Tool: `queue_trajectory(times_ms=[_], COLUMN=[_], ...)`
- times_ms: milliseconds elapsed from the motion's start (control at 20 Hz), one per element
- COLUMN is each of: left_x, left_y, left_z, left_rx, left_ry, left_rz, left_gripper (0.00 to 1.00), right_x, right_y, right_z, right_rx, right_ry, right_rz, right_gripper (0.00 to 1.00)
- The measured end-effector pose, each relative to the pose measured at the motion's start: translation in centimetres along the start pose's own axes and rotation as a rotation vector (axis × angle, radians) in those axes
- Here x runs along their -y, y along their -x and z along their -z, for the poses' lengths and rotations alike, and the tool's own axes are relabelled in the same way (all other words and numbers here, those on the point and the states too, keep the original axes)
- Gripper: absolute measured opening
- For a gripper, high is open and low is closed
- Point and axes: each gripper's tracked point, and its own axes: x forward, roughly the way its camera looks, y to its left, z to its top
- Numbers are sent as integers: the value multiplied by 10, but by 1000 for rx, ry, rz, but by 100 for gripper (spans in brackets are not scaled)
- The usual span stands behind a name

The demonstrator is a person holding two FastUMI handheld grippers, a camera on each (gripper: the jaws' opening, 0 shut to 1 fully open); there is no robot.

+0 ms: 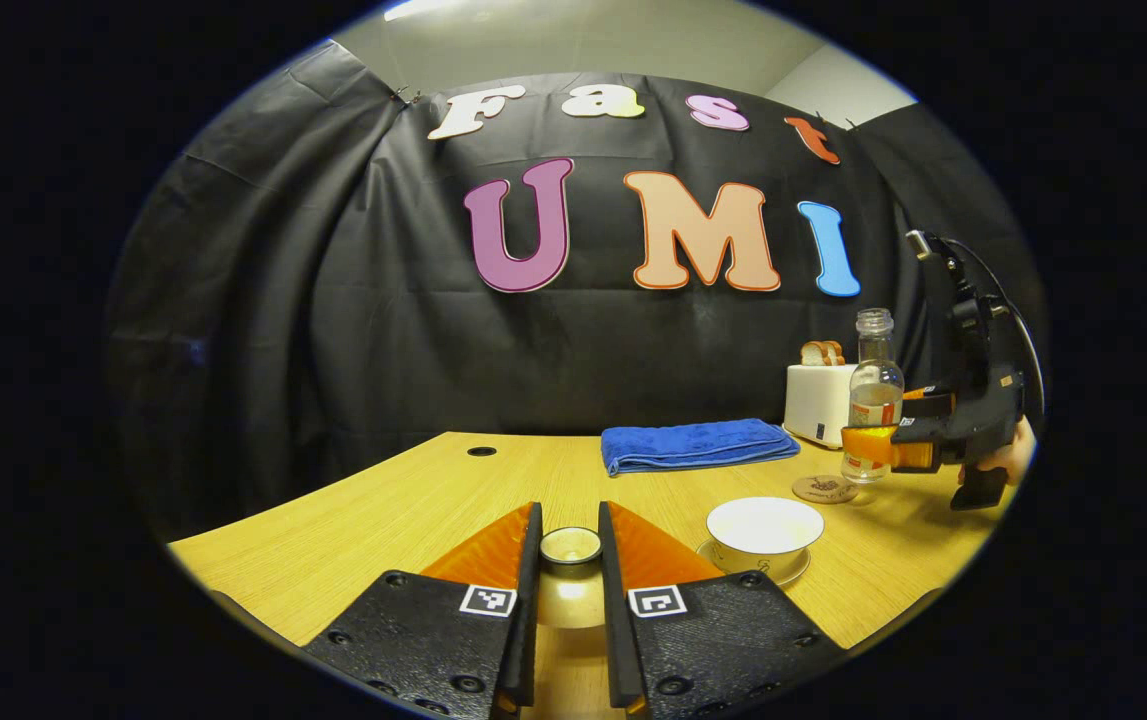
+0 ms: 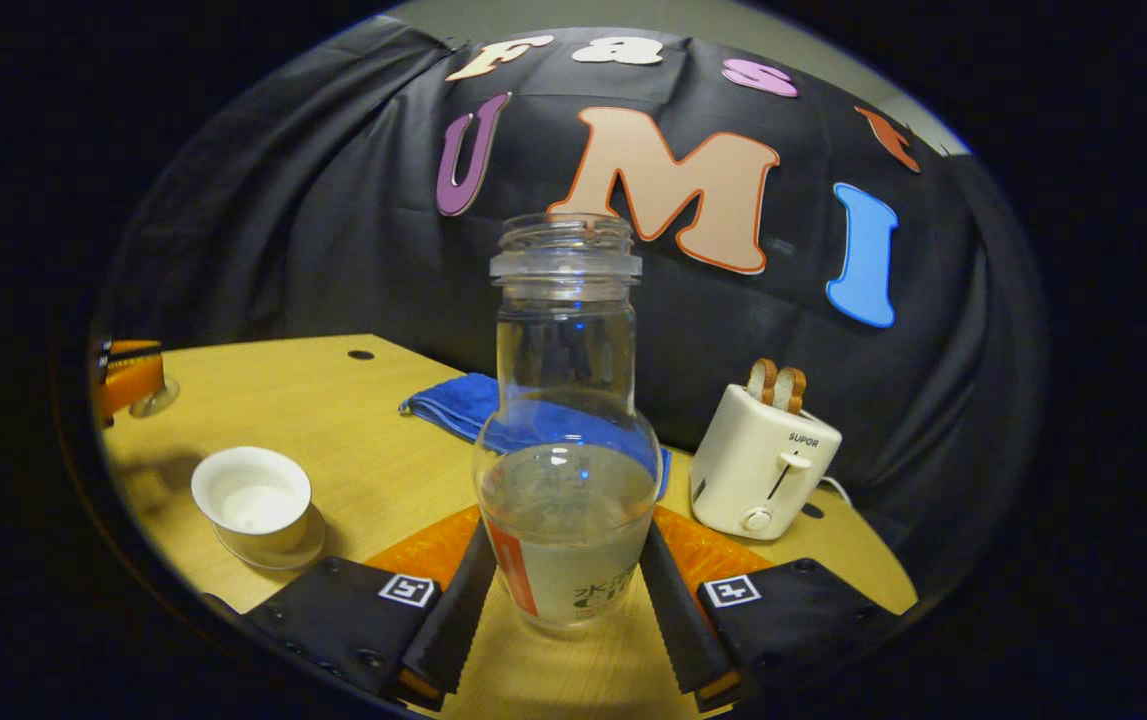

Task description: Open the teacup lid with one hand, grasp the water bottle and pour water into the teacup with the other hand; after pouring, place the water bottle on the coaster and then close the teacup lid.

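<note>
The bottle (image 2: 567,470), pinched upright by the right gripper (image 2: 567,590) near the coaster (image 1: 823,489), is needing a slow tilt over the open cup (image 1: 764,530) while the left gripper (image 1: 570,560) is pinching the lid (image 1: 570,546).

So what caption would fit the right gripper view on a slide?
Right gripper closed around an uncapped water bottle, with the open teacup waiting on its saucer.
</note>
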Motion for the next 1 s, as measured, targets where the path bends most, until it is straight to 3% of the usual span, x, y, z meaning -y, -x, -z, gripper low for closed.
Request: queue_trajectory(times_ms=[100, 350, 1000], left_x=[0, 0, 0], left_y=[0, 0, 0], left_z=[0, 0, 0], left_rx=[-1, -1, -1], left_ry=[0, 0, 0], left_rz=[-1, -1, -1], left_gripper=[26, 27, 26], right_x=[4, 3, 6], right_y=[-9, -25, -43], right_z=[8, 16, 31], right_rx=[-8, -17, -47], right_ry=[-80, -148, -167], right_rz=[3, -2, 5], right_gripper=[80, 82, 81])
